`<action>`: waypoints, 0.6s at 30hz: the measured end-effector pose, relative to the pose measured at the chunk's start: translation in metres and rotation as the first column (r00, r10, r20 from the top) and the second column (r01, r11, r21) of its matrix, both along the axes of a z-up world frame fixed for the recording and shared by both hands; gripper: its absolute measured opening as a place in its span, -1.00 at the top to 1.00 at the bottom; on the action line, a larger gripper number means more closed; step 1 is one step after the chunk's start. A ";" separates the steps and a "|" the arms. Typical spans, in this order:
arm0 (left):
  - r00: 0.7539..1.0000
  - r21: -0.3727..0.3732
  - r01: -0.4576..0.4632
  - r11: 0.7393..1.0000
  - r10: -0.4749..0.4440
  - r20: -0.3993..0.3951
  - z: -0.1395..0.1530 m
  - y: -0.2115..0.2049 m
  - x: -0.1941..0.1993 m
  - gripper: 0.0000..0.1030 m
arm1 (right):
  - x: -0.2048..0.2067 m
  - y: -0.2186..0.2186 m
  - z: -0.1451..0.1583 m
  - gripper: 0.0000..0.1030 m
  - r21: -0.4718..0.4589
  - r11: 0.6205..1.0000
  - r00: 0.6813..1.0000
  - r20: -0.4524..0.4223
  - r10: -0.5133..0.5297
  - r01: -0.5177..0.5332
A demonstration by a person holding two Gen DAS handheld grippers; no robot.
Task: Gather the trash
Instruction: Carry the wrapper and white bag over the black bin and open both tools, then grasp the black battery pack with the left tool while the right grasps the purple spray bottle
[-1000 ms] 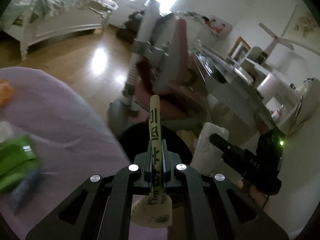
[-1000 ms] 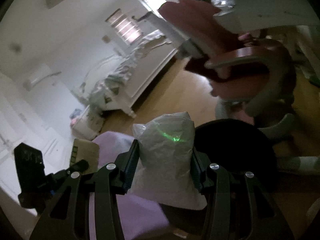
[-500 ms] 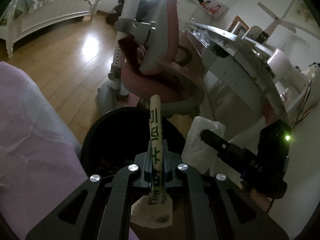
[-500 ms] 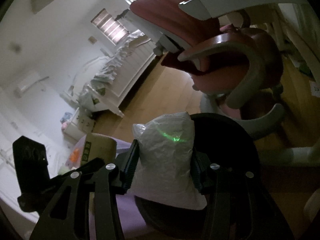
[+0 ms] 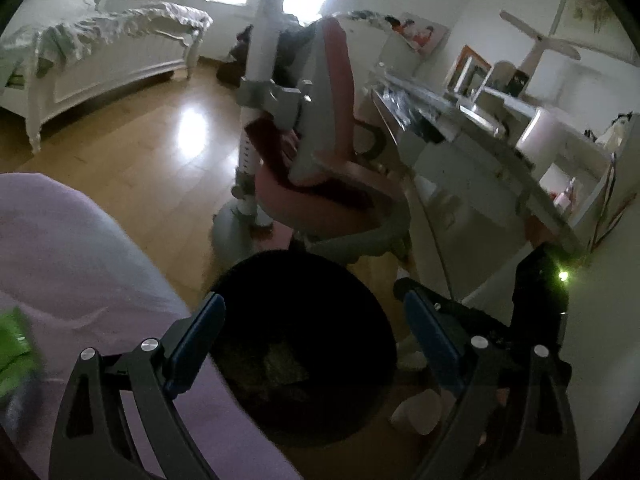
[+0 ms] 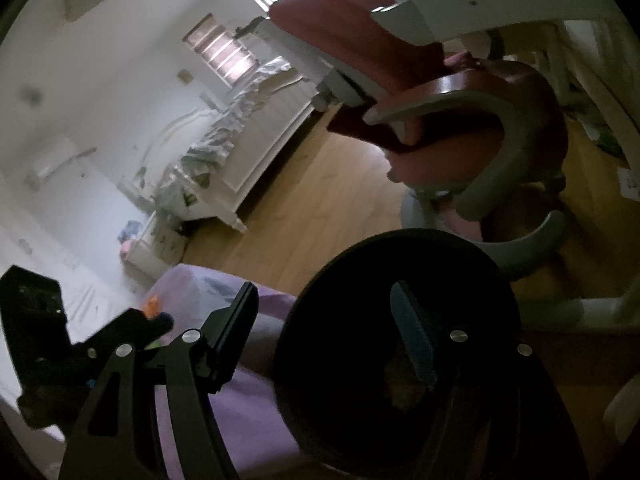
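A round black trash bin (image 5: pixel 304 344) stands on the wood floor beside the purple bed cover; dim trash lies inside it (image 5: pixel 282 364). My left gripper (image 5: pixel 316 332) hangs above the bin, open wide and empty. In the right wrist view the same bin (image 6: pixel 396 360) fills the lower middle, with crumpled trash dimly seen inside (image 6: pixel 402 384). My right gripper (image 6: pixel 326 328) is open and empty over the bin's left rim. The left gripper's body (image 6: pixel 36 344) shows at the lower left of that view.
A pink and grey desk chair (image 5: pixel 320 168) stands just behind the bin, with a white desk (image 5: pixel 480 140) to its right. The purple bed cover (image 5: pixel 72 280) holds a green wrapper (image 5: pixel 12 344) and an orange item (image 6: pixel 151 306). A white bed (image 5: pixel 100 60) stands across the floor.
Both grippers have opened over the bin. The rolled paper wrapper has left the left gripper and the white crumpled bag has left the right gripper.
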State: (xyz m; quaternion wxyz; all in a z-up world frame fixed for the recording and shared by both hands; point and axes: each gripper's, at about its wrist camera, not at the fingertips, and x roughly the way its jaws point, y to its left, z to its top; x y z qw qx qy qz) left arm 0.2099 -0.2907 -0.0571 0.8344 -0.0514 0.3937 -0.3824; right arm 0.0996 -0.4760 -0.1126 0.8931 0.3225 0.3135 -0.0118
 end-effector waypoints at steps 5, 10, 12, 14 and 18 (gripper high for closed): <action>0.993 -0.018 -0.119 0.993 0.119 0.022 0.013 0.056 0.002 -0.76 | 0.013 0.029 0.010 -0.33 -0.025 0.997 0.998 -0.004 0.070 -0.070; 0.949 -0.019 -0.311 0.950 0.312 0.040 0.020 0.146 0.006 -0.75 | 0.032 0.078 0.025 -0.37 -0.052 0.982 0.983 0.006 0.183 -0.183; 0.911 -0.015 -0.411 0.912 0.411 0.044 0.019 0.191 0.006 -0.75 | 0.041 0.102 0.034 -0.44 -0.067 0.968 0.970 0.014 0.243 -0.241; 0.864 0.003 -0.503 0.864 0.502 0.047 0.014 0.236 0.006 -0.75 | 0.050 0.129 0.042 -0.44 -0.083 0.951 0.953 0.018 0.302 -0.299; 0.792 0.057 -0.610 0.790 0.610 0.026 -0.001 0.303 0.007 -0.75 | 0.074 0.198 0.060 -0.44 -0.123 0.886 0.892 0.021 0.452 -0.446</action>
